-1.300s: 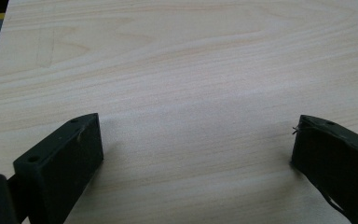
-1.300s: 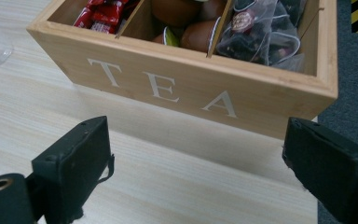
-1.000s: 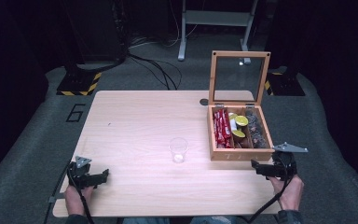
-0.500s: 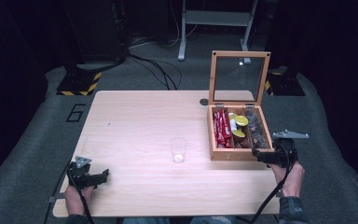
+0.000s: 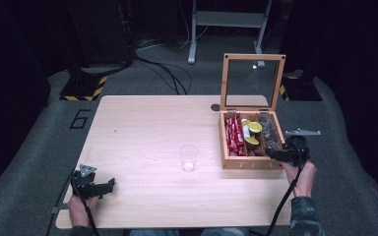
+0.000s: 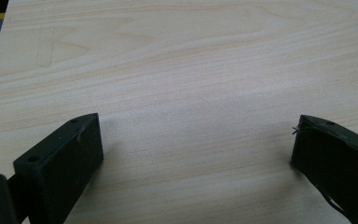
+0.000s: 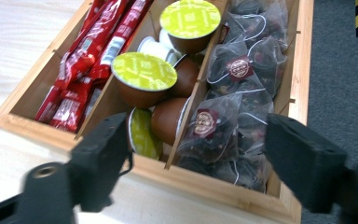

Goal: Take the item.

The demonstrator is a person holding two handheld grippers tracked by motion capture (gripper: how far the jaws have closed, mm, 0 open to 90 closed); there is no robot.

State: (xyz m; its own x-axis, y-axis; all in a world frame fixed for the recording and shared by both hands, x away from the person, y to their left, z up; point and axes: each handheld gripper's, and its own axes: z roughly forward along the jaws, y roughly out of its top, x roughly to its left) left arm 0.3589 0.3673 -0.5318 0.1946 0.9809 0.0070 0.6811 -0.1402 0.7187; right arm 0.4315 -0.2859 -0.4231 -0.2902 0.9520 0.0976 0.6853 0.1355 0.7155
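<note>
The tea box (image 5: 250, 162), wooden with its glass lid upright, sat at the right edge of your pale wood-grain worktop (image 5: 142, 128), dark carpet around it. Your right tongs (image 7: 198, 161), empty and just closing, hovered at its near rim over the mesh tea bags (image 7: 242, 93); capsules (image 7: 144, 77) and red sachets (image 7: 91, 56) lay beside. A clear plastic cup (image 5: 188, 158) stood nearby. Your left tongs (image 6: 193, 154) gaped empty.

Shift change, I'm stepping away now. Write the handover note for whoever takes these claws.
Left claw: open, resting low at the table's near left corner, nothing between its jaws.
Right claw: open, jaws just closing partway, nothing gripped, poised at the near edge of the wooden tea box.
Box: lid up, with red sachets, capsules and tea bags.
Clear cup stands mid-table.
Done: approach to the box.
Left: probably pick an item; nothing is taken out yet.
</note>
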